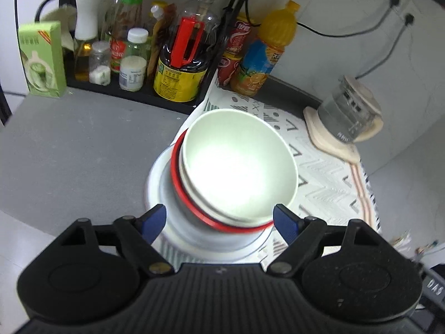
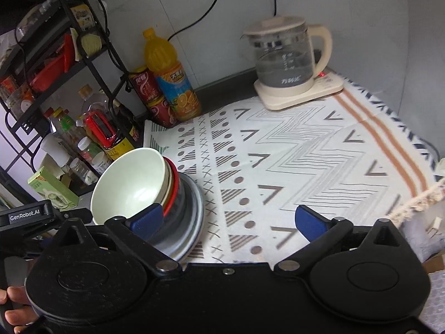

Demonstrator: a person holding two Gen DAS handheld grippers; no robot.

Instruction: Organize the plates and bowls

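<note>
- Left wrist view only: green carton (image 1: 41, 58) standing at far left on the grey desk (image 1: 78, 161), next to the black rack (image 1: 133, 91) with the bottle row in close-up; wall sockets (image 1: 400, 8) top right.
- Both views: stack sits at the left edge of the patterned cloth (image 2: 292, 150), part on cloth, part on bare desk. White bowl (image 1: 239, 164) on top, tilted; red-rimmed bowl (image 1: 194, 208) under it; grey-white plates (image 1: 172, 228) at the bottom.
- Left tongs (image 1: 219, 221): released, blue pads either side of the stack's near edge, not pressing on it.
- Orange juice bottle (image 2: 169, 75) and red cans (image 2: 150, 94) behind the stack, against the wall.
- Right wrist view only: rack's upper shelves, most of the cloth, full glass kettle (image 2: 289, 61) upright on its cream base at the far right corner. The other device's black body, lettered, at lower left; fingertips (image 2: 16, 317) at bottom left.
- Right tongs (image 2: 228, 220): spread wide, nothing gripped. Left pad overlaps the stack in frame; contact unclear. Right pad over bare cloth.
</note>
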